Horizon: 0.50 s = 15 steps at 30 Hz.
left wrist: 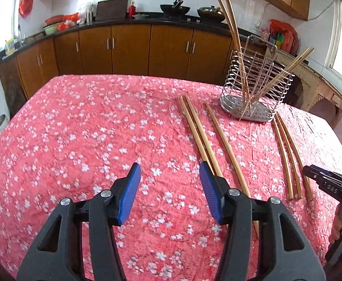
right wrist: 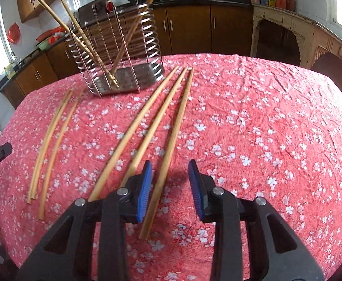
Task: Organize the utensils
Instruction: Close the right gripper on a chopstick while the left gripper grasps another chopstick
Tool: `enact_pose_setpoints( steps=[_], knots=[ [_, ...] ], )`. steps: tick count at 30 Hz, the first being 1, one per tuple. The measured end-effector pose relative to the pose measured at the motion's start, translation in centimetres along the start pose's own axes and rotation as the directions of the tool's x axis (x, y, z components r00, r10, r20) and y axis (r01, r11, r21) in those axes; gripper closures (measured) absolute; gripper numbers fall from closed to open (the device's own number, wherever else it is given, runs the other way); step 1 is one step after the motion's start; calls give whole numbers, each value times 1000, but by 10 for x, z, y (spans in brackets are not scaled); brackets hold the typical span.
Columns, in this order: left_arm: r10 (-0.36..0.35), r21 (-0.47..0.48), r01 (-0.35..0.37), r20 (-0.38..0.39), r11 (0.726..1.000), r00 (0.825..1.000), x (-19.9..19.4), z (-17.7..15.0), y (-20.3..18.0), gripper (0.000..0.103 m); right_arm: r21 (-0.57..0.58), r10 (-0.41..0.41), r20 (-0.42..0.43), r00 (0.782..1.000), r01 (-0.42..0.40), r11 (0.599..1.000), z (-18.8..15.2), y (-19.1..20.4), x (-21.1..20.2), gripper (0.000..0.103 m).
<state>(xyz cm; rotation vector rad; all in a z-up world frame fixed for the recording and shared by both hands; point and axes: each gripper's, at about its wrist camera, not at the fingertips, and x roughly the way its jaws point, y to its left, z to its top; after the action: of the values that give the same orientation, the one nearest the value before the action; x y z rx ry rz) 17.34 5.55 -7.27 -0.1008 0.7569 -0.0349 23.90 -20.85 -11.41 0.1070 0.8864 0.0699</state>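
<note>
Several wooden chopsticks lie loose on the pink floral tablecloth point(left wrist: 77, 128). My left gripper point(left wrist: 169, 164) hangs open over bare cloth, with a pair of chopsticks point(left wrist: 196, 135) running under its right finger and a single one point(left wrist: 225, 152) just beyond. My right gripper point(right wrist: 170, 162) is open with one chopstick point(right wrist: 175, 126) lying lengthwise between its blue pads, which do not press it. Two more chopsticks point(right wrist: 136, 126) lie to its left. A wire utensil holder point(right wrist: 129, 79) stands at the table's far side with a few chopsticks point(right wrist: 77, 35) leaning in it.
Three thinner curved sticks point(right wrist: 51, 138) lie between the two grippers. The other gripper point(left wrist: 327, 182) and the person's fingers point(left wrist: 339, 229) show at the frame edges. Brown kitchen cabinets point(left wrist: 129, 46) and a counter with pots stand beyond the table.
</note>
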Motion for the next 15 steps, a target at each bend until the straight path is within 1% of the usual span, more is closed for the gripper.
enact_pose_setpoints(
  steps=[3, 5, 7, 8, 9, 12, 13, 15],
  knots=[
    [-11, -5, 11, -10, 1000, 1000, 2, 0, -4, 50, -22, -14, 6, 1000, 15, 1000, -1, 1, 1, 73],
    [-15, -2, 15, -14, 1000, 1000, 4, 0, -8, 50, -37, -23, 11, 1000, 24, 999, -2, 4, 1, 76],
    [-21, 4, 22, -22, 1000, 1000, 8, -1, -13, 50, -56, -51, 17, 999, 52, 997, -1, 6, 3, 89],
    [-25, 4, 25, -29, 1000, 999, 10, -1, -15, 50, -52, -52, 18, 998, 53, 997, 0, 6, 3, 93],
    [-29, 4, 29, -34, 1000, 999, 12, -1, -17, 50, -47, -57, 19, 998, 58, 997, 2, 3, 4, 94],
    [-32, 7, 33, -53, 999, 998, 20, -2, -23, 51, 16, -60, 17, 998, 60, 998, 8, -10, 7, 95],
    [-31, 10, 32, -61, 999, 998, 23, -2, -25, 54, 35, -54, 14, 998, 54, 998, 10, -14, 7, 95],
    [-31, 18, 32, -84, 999, 996, 30, -2, -28, 58, 35, -49, 12, 999, 48, 998, 10, -17, 8, 95]
  ],
)
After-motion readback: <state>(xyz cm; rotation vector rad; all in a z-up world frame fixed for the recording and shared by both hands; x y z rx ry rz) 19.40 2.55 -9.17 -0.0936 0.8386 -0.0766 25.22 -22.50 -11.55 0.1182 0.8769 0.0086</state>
